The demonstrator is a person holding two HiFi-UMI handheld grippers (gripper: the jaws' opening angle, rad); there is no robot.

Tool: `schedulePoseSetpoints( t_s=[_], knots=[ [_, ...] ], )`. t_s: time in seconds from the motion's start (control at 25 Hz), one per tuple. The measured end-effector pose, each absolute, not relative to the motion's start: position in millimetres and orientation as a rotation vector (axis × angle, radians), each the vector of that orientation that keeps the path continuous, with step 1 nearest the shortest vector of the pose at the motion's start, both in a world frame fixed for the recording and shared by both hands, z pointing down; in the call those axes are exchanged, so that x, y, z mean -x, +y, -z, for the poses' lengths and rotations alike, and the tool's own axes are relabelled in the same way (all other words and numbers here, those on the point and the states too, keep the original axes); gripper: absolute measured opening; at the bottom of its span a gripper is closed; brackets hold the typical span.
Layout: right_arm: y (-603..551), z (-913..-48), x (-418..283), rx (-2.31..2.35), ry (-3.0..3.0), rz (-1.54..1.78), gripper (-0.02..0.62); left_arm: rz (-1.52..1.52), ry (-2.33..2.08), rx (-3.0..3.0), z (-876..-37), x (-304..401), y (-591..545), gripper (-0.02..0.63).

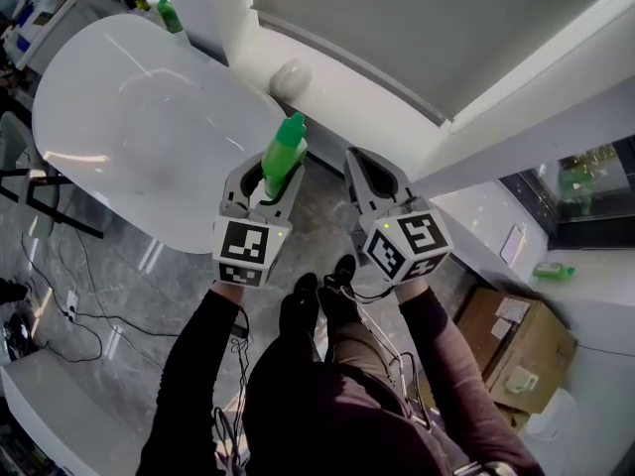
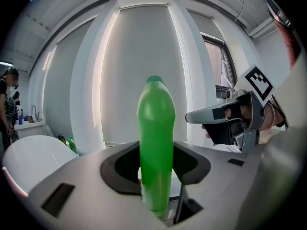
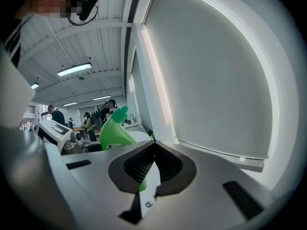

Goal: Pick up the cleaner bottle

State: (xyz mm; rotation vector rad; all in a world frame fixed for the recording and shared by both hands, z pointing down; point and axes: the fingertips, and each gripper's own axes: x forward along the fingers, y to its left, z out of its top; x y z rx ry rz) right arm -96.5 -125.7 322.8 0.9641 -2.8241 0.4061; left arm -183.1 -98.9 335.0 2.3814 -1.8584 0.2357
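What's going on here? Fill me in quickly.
A person works a handheld gripper in each hand. The left gripper is clamped on the green cleaner bottle and holds it upright in the air, near the edge of a white oval table. The right gripper is shut and empty, held alongside. The bottle is already picked up.

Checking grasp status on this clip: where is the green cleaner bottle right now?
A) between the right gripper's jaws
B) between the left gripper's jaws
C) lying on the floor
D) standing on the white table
B: the green cleaner bottle stands upright, clamped between the jaws of the left gripper, while the right gripper has its jaws together on nothing.
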Motion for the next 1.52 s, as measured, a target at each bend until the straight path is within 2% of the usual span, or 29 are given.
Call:
schedulePoseSetpoints(
  t_s=[1.52],
  knots=[
    [-128, -326, 134, -0.824, -2.797, -0.354, 0.001, -0.147, -1.963, -2.317, -323, 222, -101, 0.184]
  ],
)
